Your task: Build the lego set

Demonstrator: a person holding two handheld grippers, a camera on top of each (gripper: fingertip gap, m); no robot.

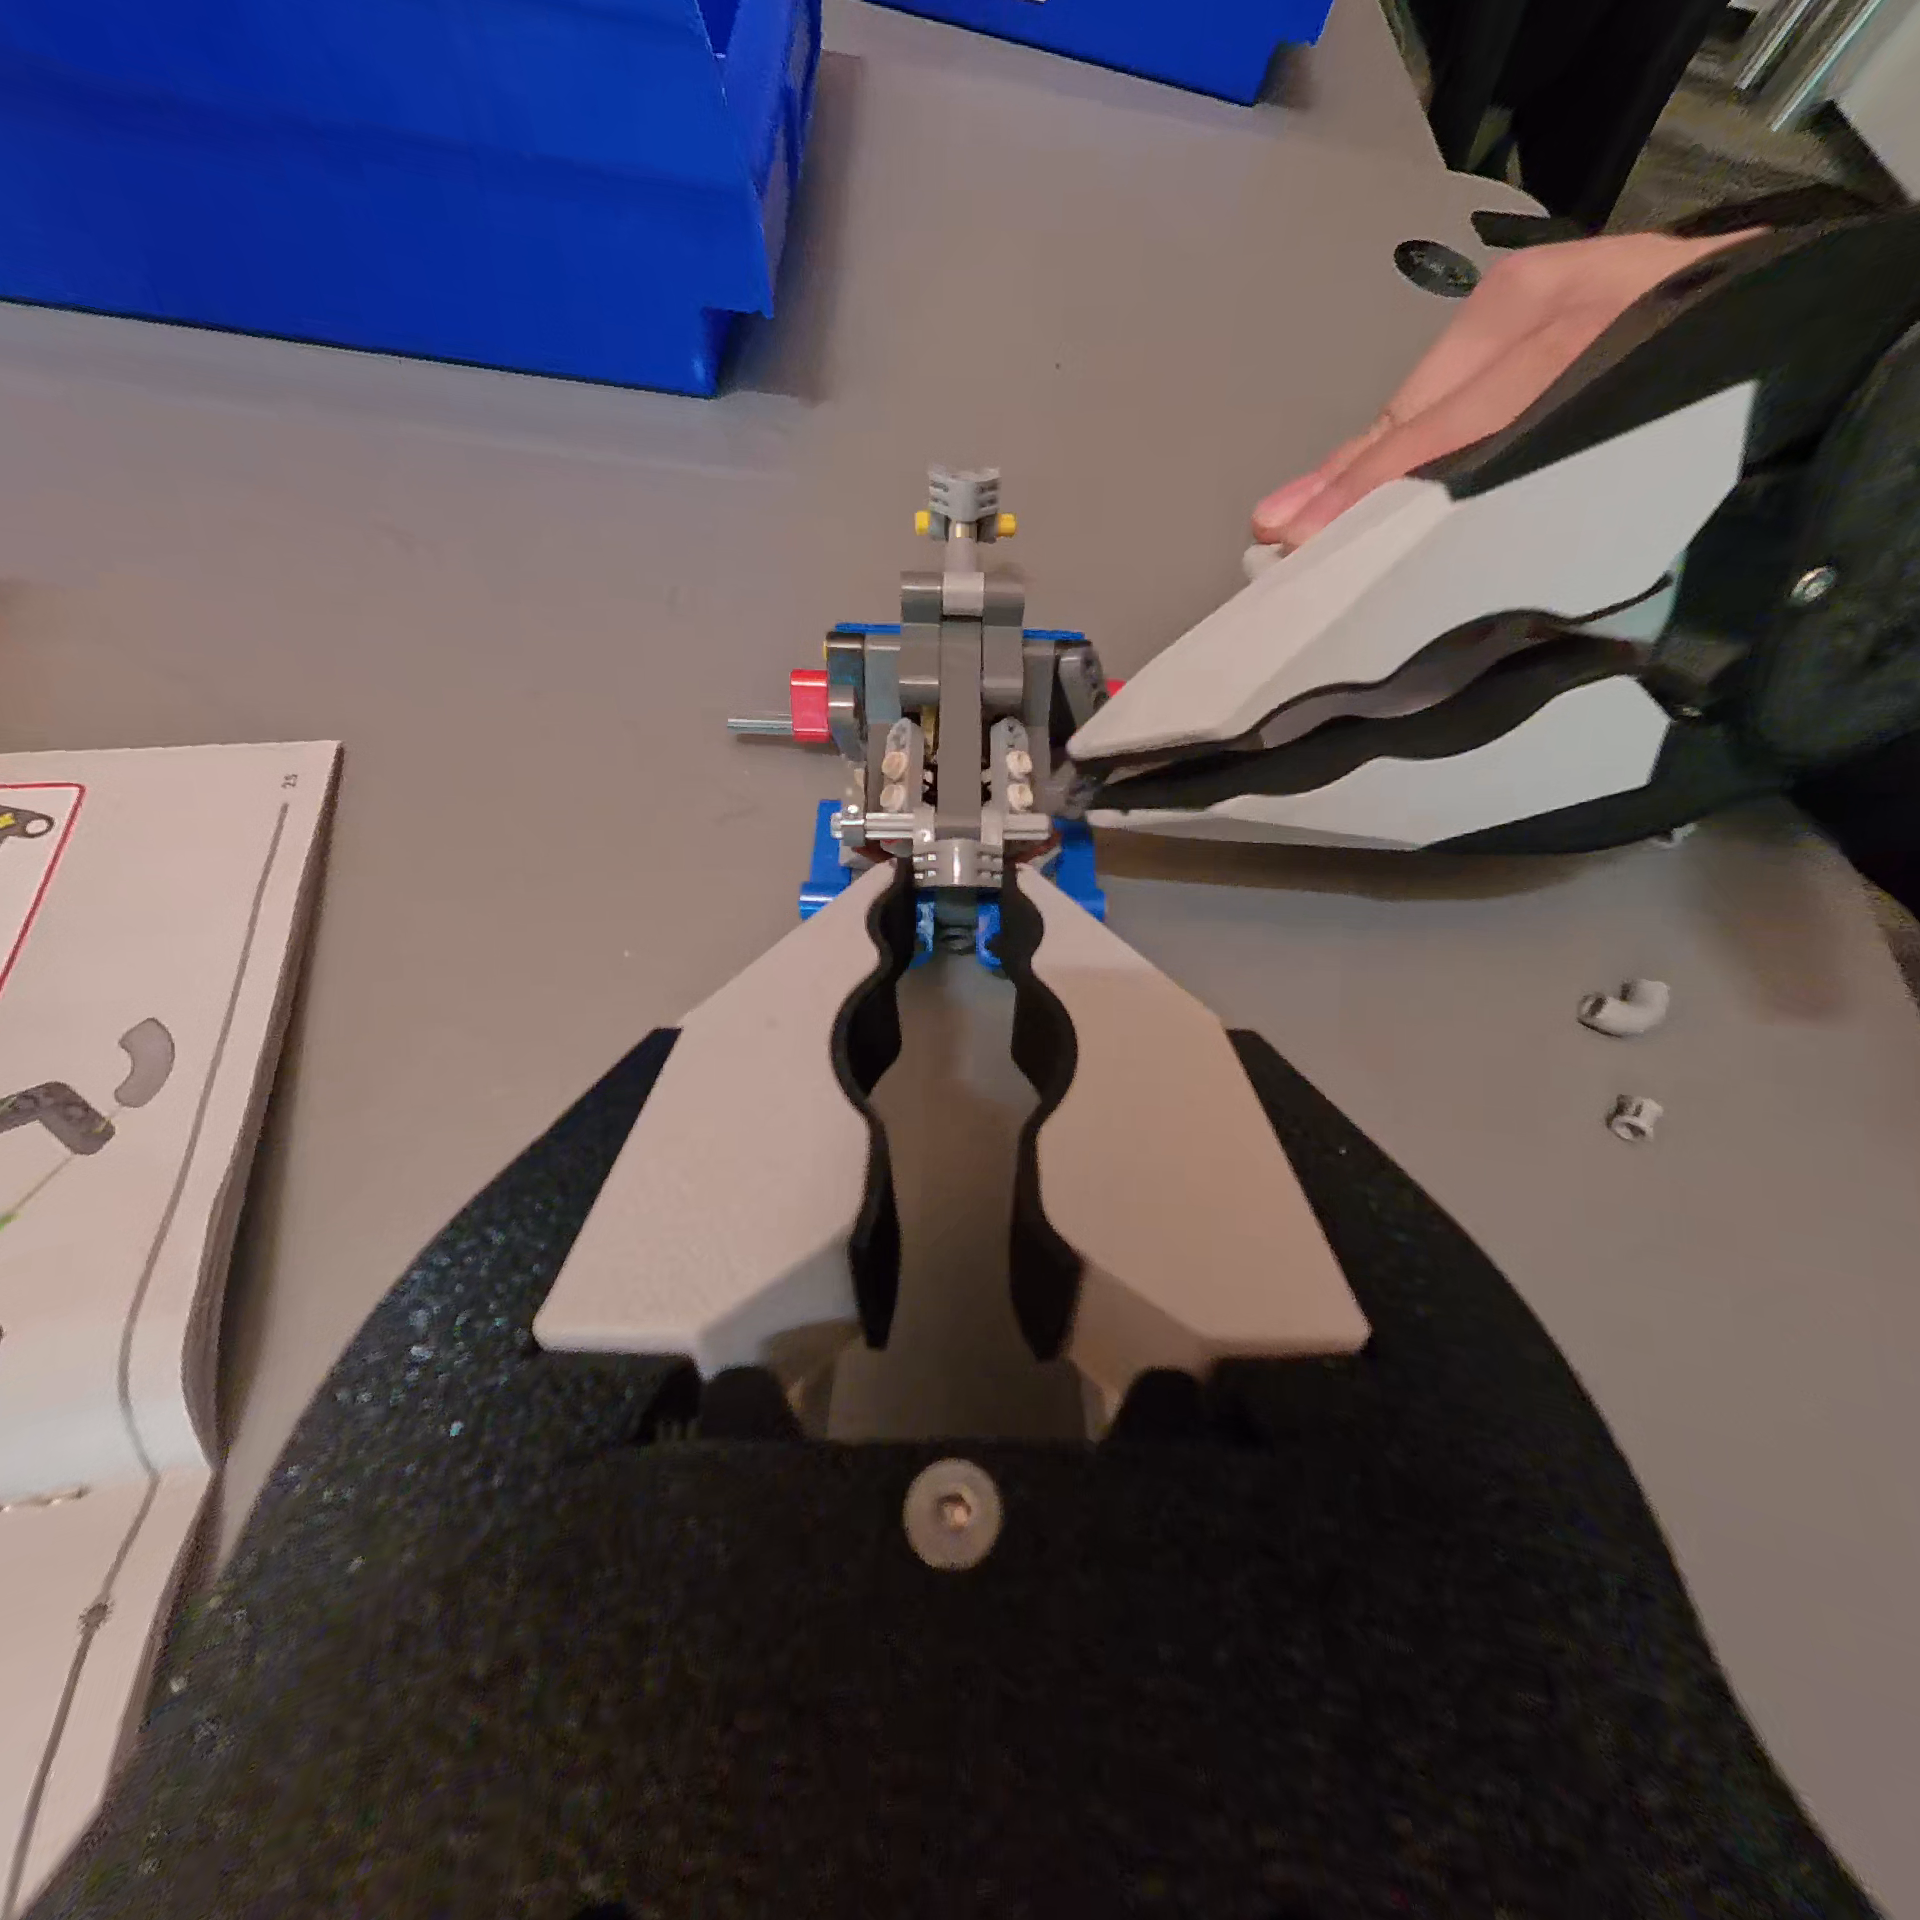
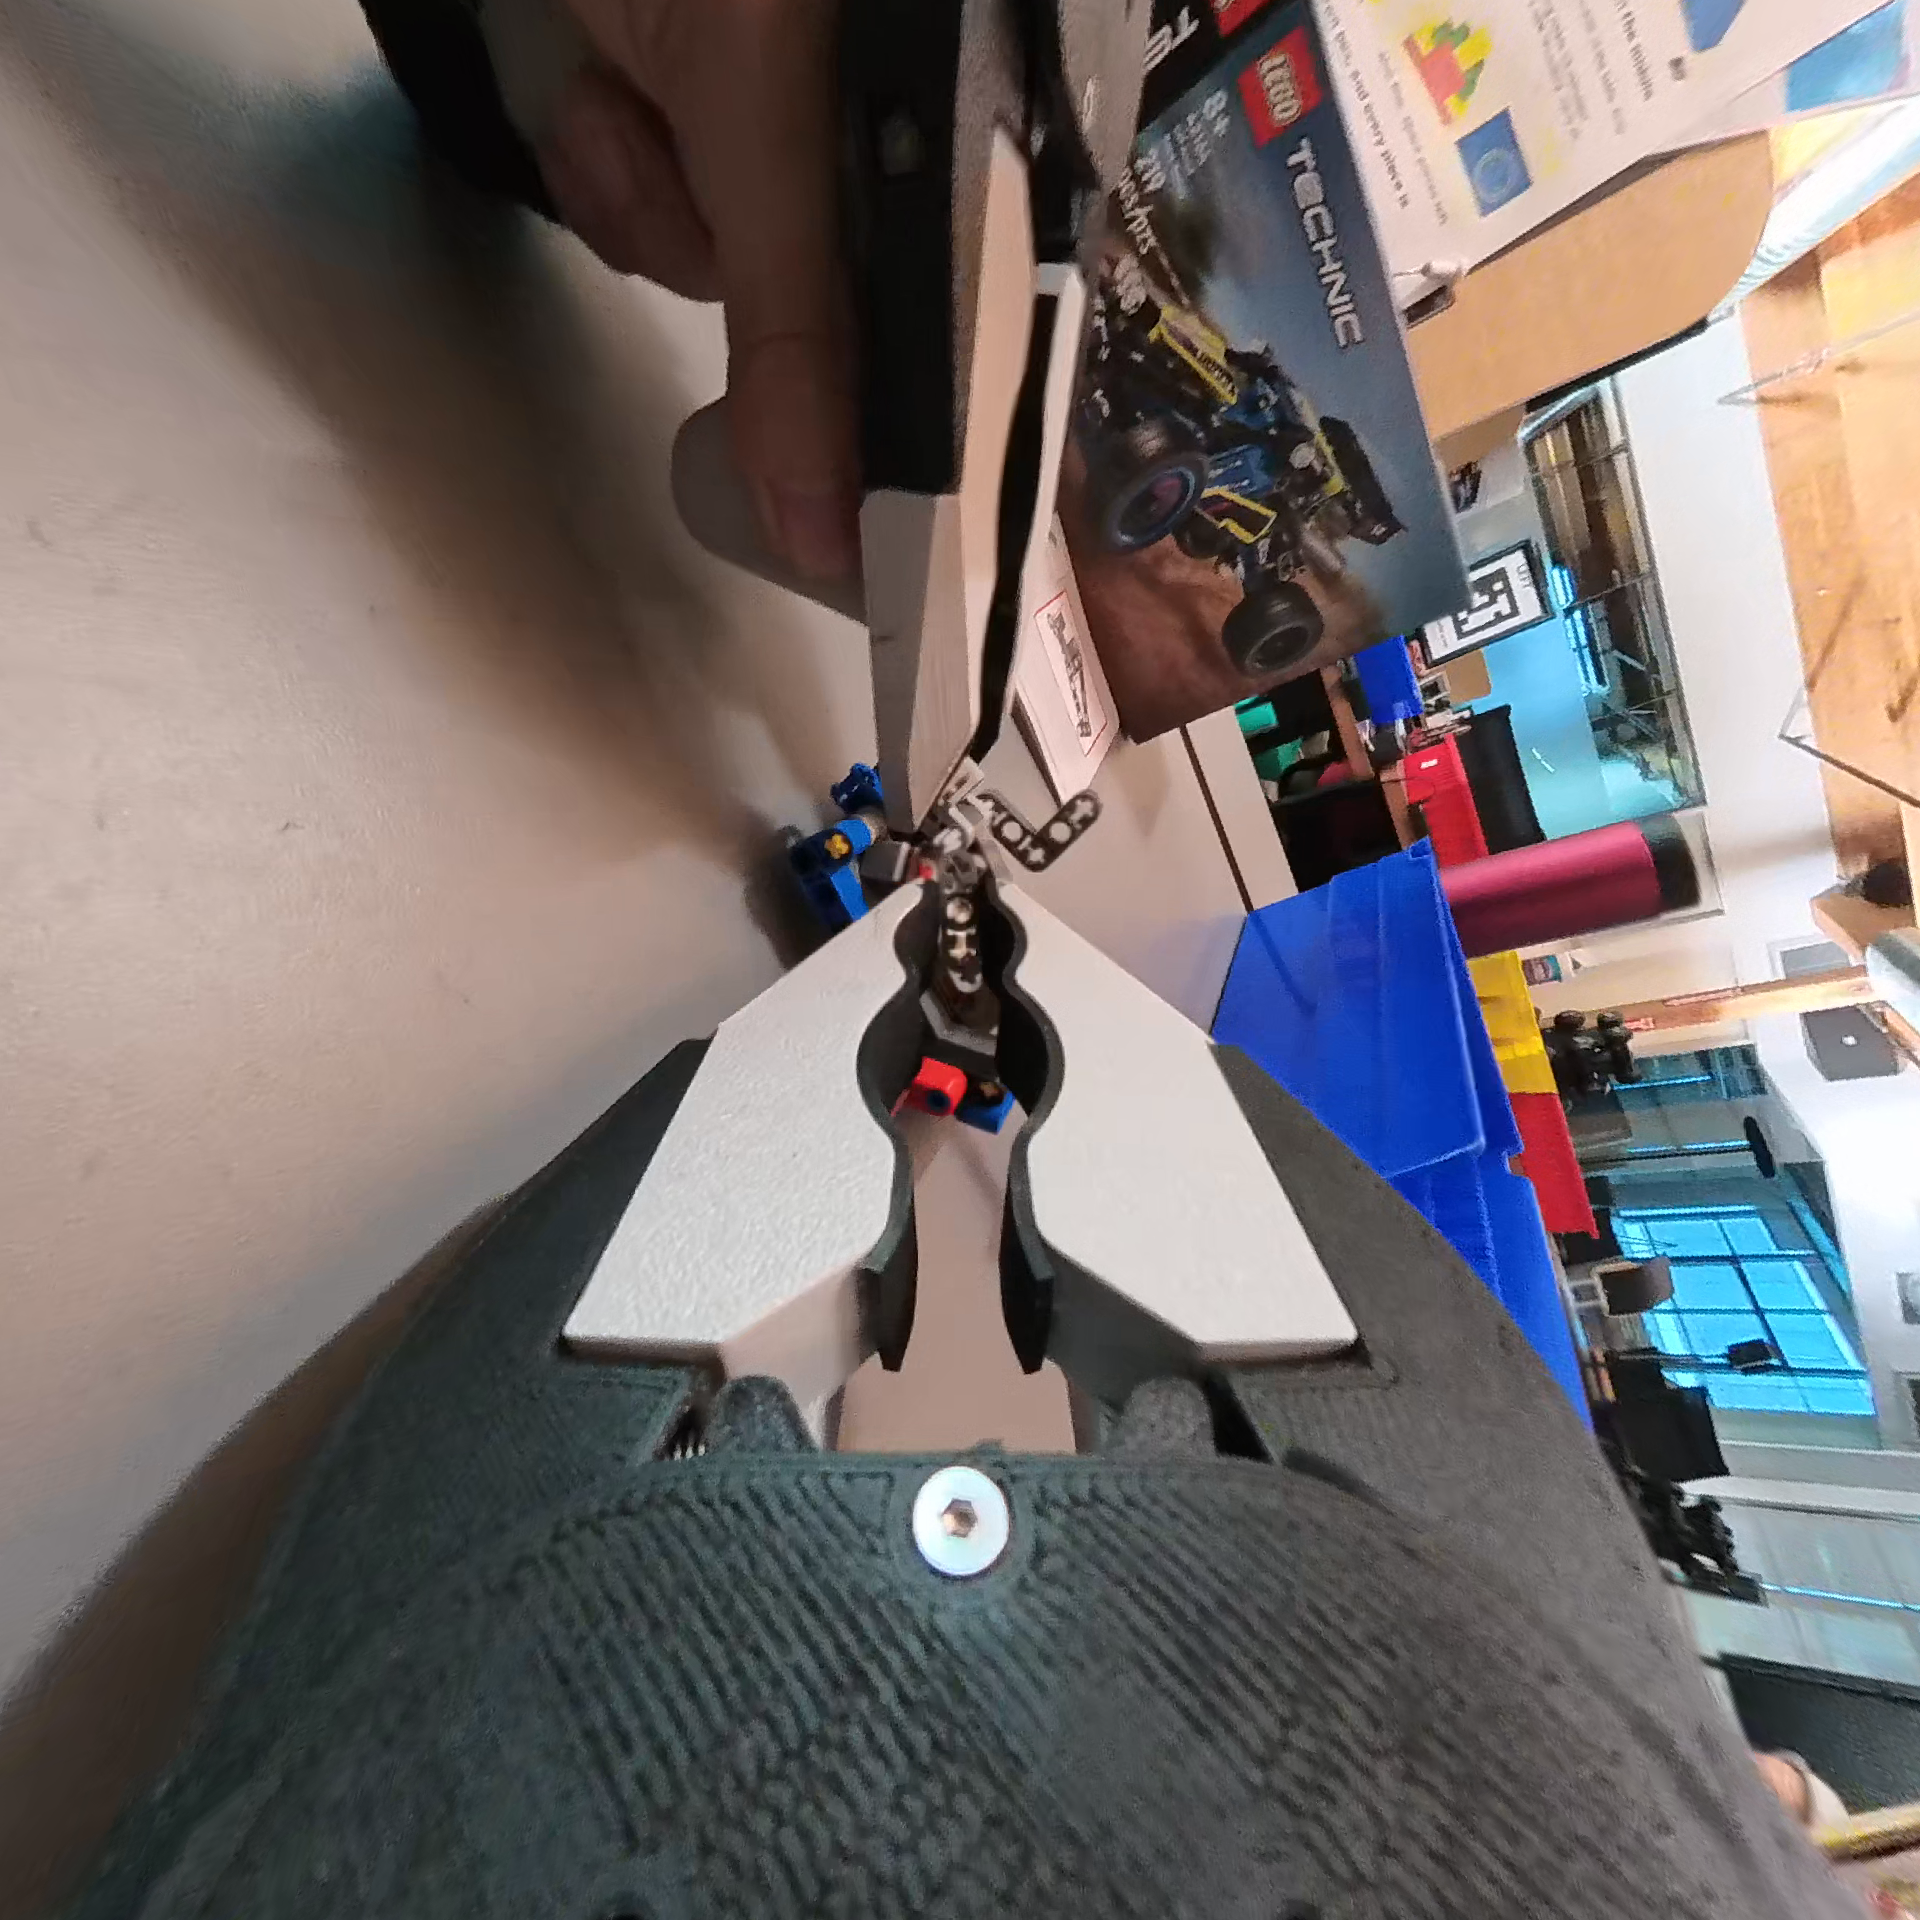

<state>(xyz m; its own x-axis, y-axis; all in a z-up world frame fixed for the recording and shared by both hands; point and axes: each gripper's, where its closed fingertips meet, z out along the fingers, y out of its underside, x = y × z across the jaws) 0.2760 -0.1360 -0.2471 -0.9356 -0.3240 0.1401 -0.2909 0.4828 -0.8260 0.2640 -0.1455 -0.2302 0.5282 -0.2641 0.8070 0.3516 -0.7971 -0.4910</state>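
Observation:
A small brick model point(image 1: 956, 686) of grey beams on a blue base stands on the grey table point(image 1: 520, 582). My left gripper point(image 1: 956, 883) is shut on the grey connector at the model's near end, with both pads against it. My right gripper point(image 1: 1081, 800) comes in from the right, its tips closed on a small dark part at the model's right side. In the right wrist view my right gripper point(image 2: 961, 888) has a black holed beam point(image 2: 958, 940) of the model between its pads. The left gripper point(image 2: 925, 821) comes in from above there. A hand point(image 1: 1475, 364) holds the right gripper.
Blue bins point(image 1: 395, 177) stand at the back left. An open instruction booklet point(image 1: 135, 1039) lies at the left. Two small grey pieces point(image 1: 1621, 1006) point(image 1: 1633, 1117) lie loose at the right. A toy box with a vehicle picture point(image 2: 1247, 416) and a maroon bottle point(image 2: 1558, 883) stand beyond. My left and right fingertips are right by each other.

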